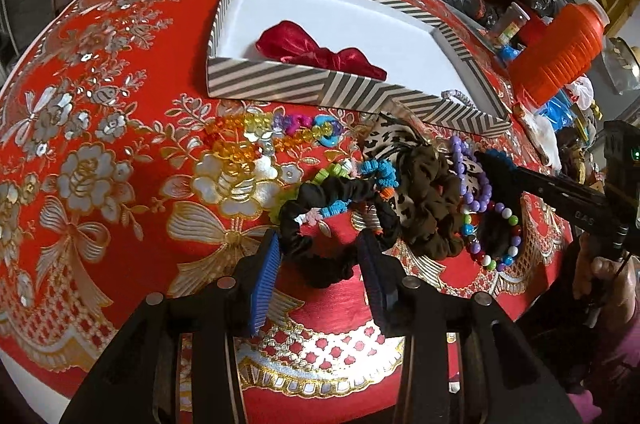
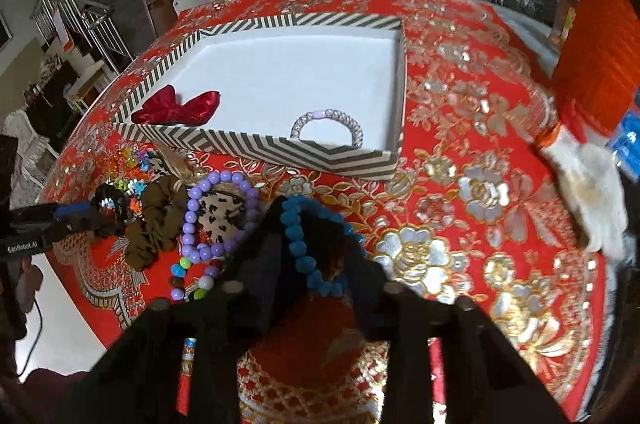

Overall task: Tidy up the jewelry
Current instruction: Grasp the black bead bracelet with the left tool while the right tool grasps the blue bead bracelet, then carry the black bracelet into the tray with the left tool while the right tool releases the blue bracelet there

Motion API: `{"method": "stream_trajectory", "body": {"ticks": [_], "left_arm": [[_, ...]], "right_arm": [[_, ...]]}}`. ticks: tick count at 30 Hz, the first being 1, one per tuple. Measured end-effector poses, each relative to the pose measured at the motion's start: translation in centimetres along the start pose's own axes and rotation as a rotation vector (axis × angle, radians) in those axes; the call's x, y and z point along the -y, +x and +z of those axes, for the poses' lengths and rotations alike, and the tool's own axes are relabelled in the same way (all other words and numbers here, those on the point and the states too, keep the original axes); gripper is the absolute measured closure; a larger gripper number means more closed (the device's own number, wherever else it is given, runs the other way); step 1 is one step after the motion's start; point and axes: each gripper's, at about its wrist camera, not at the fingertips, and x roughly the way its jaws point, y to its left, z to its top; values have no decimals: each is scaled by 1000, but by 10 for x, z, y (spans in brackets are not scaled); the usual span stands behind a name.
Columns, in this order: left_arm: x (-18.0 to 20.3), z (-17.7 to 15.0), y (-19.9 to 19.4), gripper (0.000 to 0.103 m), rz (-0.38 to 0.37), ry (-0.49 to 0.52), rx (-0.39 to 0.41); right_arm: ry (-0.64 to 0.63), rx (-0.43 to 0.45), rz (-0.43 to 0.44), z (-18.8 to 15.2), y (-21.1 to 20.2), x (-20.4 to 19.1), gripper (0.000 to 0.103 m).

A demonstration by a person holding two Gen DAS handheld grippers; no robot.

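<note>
Between the spread blue pads of our left gripper (image 1: 318, 270) lies the black scrunchie (image 1: 320, 224), not yet pinched; it rests at the near edge of the accessory pile, on the near side of the striped box (image 1: 280, 84). We judge the step in hand to be picking this scrunchie; the next move calls for closing on its band alone, since a brown scrunchie (image 1: 432, 200) and coiled ties overlap it. Inside the box we see a red bow (image 1: 316, 50). From the right wrist view, our right gripper (image 2: 312, 260) carries a blue bead bracelet (image 2: 308, 256) across its fingers, lifted in front of the box; we cannot tell how firmly the jaws bear on it. A silver bracelet (image 2: 328, 124) lies in the box's near right corner. Purple beads (image 2: 220, 216) sit left of the gripper, near enough to snag.
</note>
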Motion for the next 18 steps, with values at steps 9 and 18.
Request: {"method": "stream_trajectory", "body": {"ticks": [9, 18], "left_arm": [[-1, 0, -15, 103, -13, 8, 55], [10, 23, -57, 103, -47, 27, 154]], "right_arm": [[39, 133, 13, 6, -33, 9, 92], [80, 201, 61, 17, -56, 16, 92]]}}
